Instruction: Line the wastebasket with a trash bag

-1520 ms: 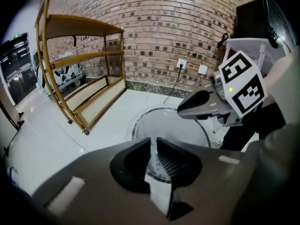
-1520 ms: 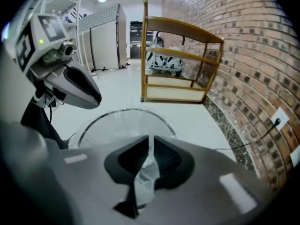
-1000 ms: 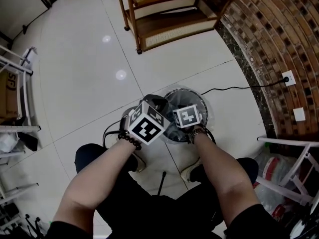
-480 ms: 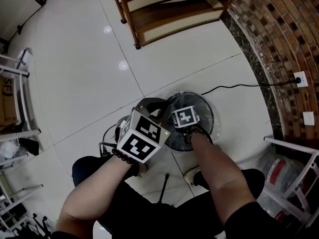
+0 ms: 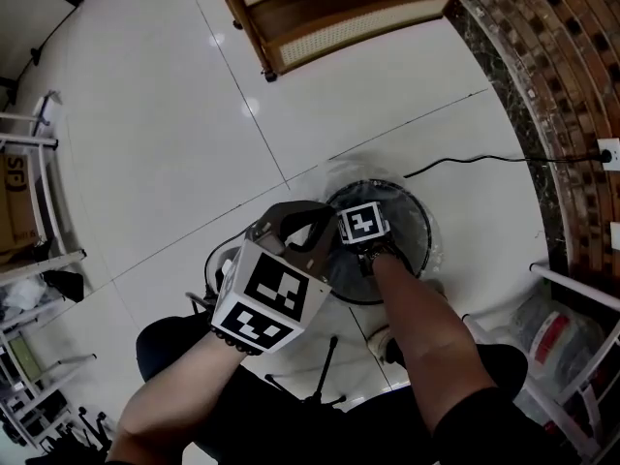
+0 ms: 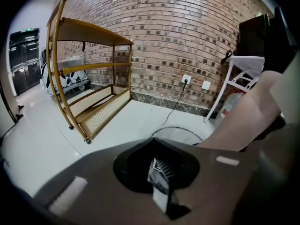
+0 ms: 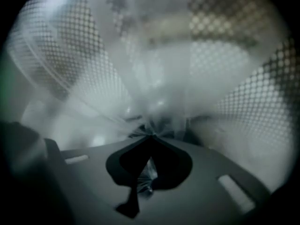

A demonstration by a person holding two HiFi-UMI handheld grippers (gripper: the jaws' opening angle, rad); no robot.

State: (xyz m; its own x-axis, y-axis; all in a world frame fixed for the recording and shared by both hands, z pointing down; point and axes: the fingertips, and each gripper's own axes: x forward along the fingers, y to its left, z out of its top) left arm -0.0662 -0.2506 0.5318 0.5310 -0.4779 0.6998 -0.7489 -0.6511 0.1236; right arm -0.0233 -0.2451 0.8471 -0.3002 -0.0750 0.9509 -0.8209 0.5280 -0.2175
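Observation:
A black mesh wastebasket (image 5: 412,223) stands on the tiled floor, and a clear trash bag (image 5: 334,174) spills over its rim. My right gripper (image 5: 368,248) reaches steeply down inside it, fingertips hidden below its marker cube. In the right gripper view the jaws (image 7: 151,136) are shut on gathered bag film (image 7: 140,93), with the mesh wall (image 7: 243,93) all around. My left gripper (image 5: 325,225) sits at the basket's left rim. In the left gripper view its jaws (image 6: 152,139) are shut, with a strip of crinkled film (image 6: 158,184) between them and the basket rim (image 6: 180,128) just beyond.
A wooden shelf unit (image 5: 329,13) stands behind the basket and the brick wall (image 5: 562,56) curves along the right. A black cable (image 5: 484,159) runs from the wall socket (image 5: 610,151) toward the basket. White folding racks (image 5: 581,308) stand at right and left.
My right gripper has sunk deeper into the basket with the bag film in its jaws. The left gripper has stayed near the basket's left rim.

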